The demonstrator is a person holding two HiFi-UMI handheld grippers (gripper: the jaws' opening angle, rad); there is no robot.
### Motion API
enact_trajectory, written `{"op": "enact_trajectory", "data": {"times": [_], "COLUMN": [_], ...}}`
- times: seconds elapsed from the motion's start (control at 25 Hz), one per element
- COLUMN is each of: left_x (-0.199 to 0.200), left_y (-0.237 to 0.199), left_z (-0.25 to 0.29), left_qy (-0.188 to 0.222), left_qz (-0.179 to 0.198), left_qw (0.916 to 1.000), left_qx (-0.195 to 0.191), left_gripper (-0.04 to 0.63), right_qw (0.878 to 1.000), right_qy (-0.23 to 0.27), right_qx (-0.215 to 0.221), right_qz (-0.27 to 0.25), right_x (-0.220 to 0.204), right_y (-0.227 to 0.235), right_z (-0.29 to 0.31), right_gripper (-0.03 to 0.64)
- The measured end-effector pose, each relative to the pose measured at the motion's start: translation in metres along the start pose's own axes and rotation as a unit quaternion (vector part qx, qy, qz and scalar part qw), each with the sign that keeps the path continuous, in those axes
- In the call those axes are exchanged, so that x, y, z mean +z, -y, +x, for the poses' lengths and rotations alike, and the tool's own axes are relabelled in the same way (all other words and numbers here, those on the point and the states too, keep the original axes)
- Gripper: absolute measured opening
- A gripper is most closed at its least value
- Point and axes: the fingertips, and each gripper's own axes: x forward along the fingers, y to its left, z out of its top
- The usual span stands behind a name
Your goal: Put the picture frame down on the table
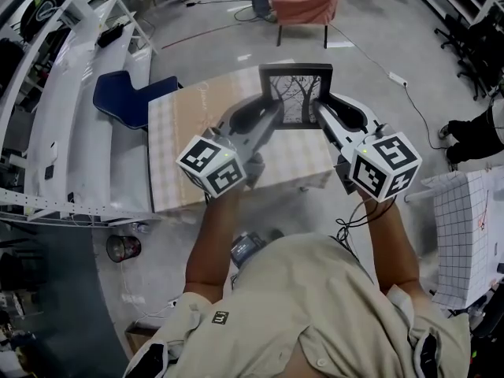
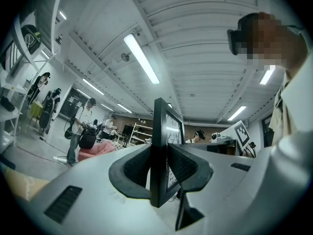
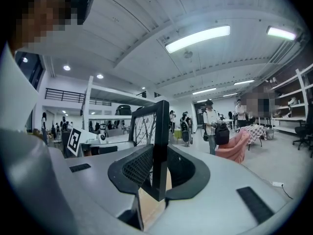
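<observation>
A black picture frame point(image 1: 296, 94) with a bare-tree print is held up in the air over the checked table point(image 1: 181, 144). My left gripper point(image 1: 272, 115) is shut on the frame's left side bar, and my right gripper point(image 1: 318, 113) is shut on its right side bar. In the left gripper view the frame point(image 2: 159, 151) stands edge-on between the two dark pads point(image 2: 132, 168). The right gripper view shows the frame point(image 3: 157, 141) pinched the same way, its tree print facing left. The frame's lower edge is hidden behind the gripper bodies.
A blue chair point(image 1: 126, 97) stands at the table's left, beside white shelving point(image 1: 71, 132). A pink armchair point(image 1: 311, 2) sits beyond the table's far edge. A white cable and power strip point(image 1: 398, 79) run across the floor at the right. A gridded board point(image 1: 465, 235) lies at the right.
</observation>
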Motion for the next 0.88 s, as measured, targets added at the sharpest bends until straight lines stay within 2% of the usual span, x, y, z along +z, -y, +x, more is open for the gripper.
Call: {"op": "enact_trajectory", "data": {"times": [0.44,0.88], "left_x": [0.008,0.009], "left_y": [-0.028,-0.058], "left_z": [-0.012,0.009], "left_qy": [0.007,-0.002], "left_qz": [-0.004,-0.004], "left_qw": [1.0,0.9995], "left_qx": [0.004,0.03], "left_gripper": [0.107,0.107], "right_qw": [1.0,1.0], "right_qy": [-0.005,-0.007], "right_qx": [0.006,0.028], "right_qz": [-0.01,-0.001], "right_x": [0.003,0.004], "right_y": [-0.01,0.017], "right_z": [0.031,0.063], "right_gripper": [0.084,0.086]}}
